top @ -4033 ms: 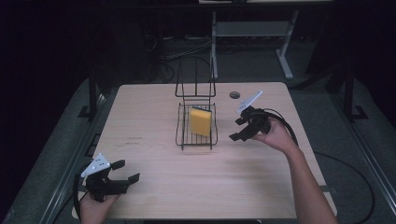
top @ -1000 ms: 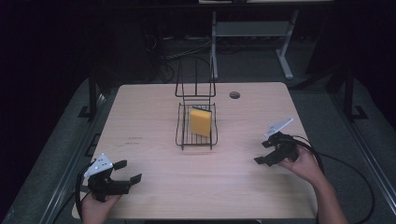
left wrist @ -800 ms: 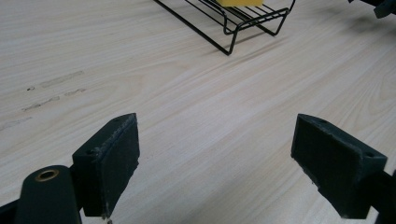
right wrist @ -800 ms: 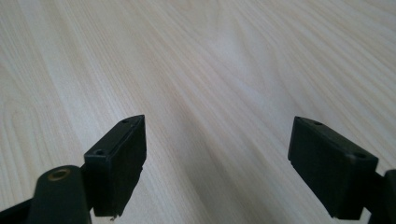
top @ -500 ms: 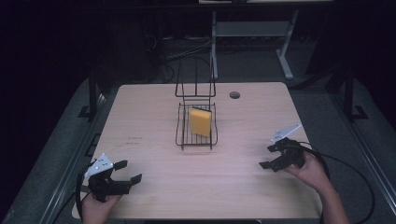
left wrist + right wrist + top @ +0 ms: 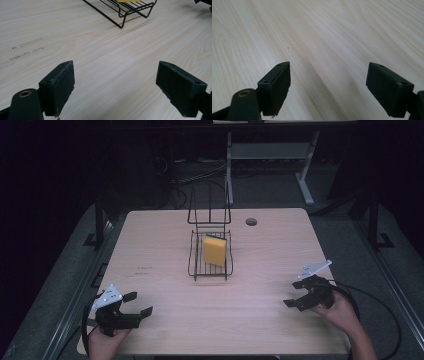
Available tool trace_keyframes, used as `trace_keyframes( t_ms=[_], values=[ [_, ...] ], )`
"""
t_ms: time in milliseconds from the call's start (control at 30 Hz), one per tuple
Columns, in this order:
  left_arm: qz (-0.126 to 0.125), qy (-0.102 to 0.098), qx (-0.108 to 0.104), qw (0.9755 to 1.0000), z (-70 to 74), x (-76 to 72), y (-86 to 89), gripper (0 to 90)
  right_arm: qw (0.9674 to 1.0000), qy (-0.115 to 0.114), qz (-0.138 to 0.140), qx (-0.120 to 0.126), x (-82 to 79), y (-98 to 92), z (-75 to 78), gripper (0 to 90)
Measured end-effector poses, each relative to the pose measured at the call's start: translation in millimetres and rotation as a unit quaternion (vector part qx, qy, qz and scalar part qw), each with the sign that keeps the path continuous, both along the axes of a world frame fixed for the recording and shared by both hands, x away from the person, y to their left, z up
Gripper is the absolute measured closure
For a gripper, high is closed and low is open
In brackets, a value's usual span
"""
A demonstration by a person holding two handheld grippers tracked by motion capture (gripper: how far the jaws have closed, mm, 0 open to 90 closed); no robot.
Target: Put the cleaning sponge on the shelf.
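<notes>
The yellow sponge [image 6: 214, 250] stands tilted on its edge in the black wire rack [image 6: 210, 268], at the middle of the table [image 6: 165, 235] toward its far edge. The right gripper [image 6: 297, 294] sits near the right edge, well apart from the rack, jaws spread wide with nothing between them. The left gripper [image 6: 138, 304] rests by the near-left corner, jaws likewise apart over bare wood.

A pale wooden table [image 6: 165, 235] stands in a dark room, white desk legs [image 6: 305, 175] behind it
</notes>
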State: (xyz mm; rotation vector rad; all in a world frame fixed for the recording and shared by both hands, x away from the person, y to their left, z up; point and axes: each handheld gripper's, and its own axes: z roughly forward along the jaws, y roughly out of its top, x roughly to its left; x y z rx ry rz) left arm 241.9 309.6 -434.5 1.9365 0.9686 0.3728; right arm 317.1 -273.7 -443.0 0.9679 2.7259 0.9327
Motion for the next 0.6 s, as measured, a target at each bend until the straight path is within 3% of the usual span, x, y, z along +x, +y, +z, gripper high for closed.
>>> trace_keyframes(
  t_ms=[600],
  values=[
    [0.0, 0.001, 0.001, 1.0, 0.0, -0.4, 0.1, 14.7, 0.9999, -0.006, -0.011, 0.008, -24.4, -7.0, -7.0, 19.4]
  ],
)
